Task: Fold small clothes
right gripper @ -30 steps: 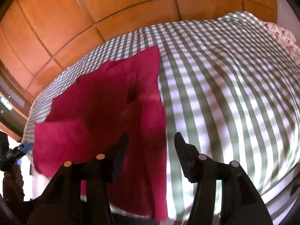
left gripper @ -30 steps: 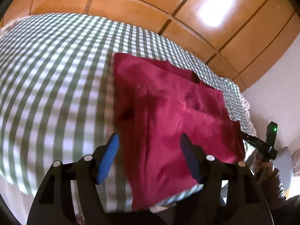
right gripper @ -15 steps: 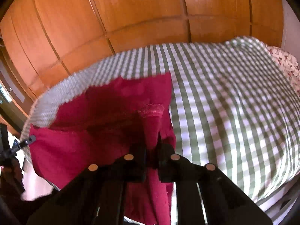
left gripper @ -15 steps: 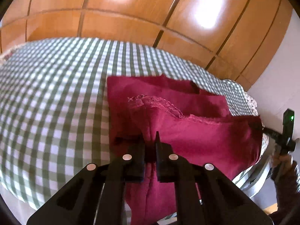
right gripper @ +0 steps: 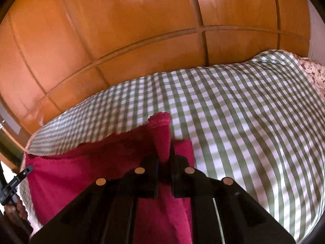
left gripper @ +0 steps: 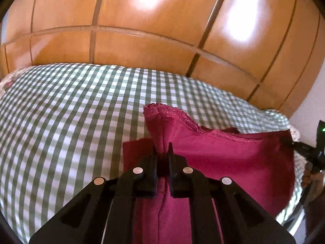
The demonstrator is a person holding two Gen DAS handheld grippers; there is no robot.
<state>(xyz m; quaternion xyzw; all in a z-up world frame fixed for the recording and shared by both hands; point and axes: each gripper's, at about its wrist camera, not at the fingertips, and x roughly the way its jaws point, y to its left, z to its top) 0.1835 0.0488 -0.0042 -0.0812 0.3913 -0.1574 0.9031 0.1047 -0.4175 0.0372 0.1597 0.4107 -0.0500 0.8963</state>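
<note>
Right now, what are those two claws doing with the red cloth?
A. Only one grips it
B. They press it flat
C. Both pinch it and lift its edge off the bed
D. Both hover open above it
C: the left claw and right claw are each shut on the red cloth, its edge raised above the checked bedcover.

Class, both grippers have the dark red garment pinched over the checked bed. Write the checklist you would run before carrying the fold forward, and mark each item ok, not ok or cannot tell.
1. Left gripper shut on the dark red fabric garment: ok.
2. Right gripper shut on the garment's other corner: ok.
3. Held edge raised off the green-and-white checked bedcover: ok.
4. Edge between the grippers taut: not ok, it sags in a curve.
5. Lower layer lying flat on the bedcover: cannot tell, mostly hidden.
6. Bedcover ahead free of objects: ok, only checked cloth up to the wooden panelled wardrobe.
</note>
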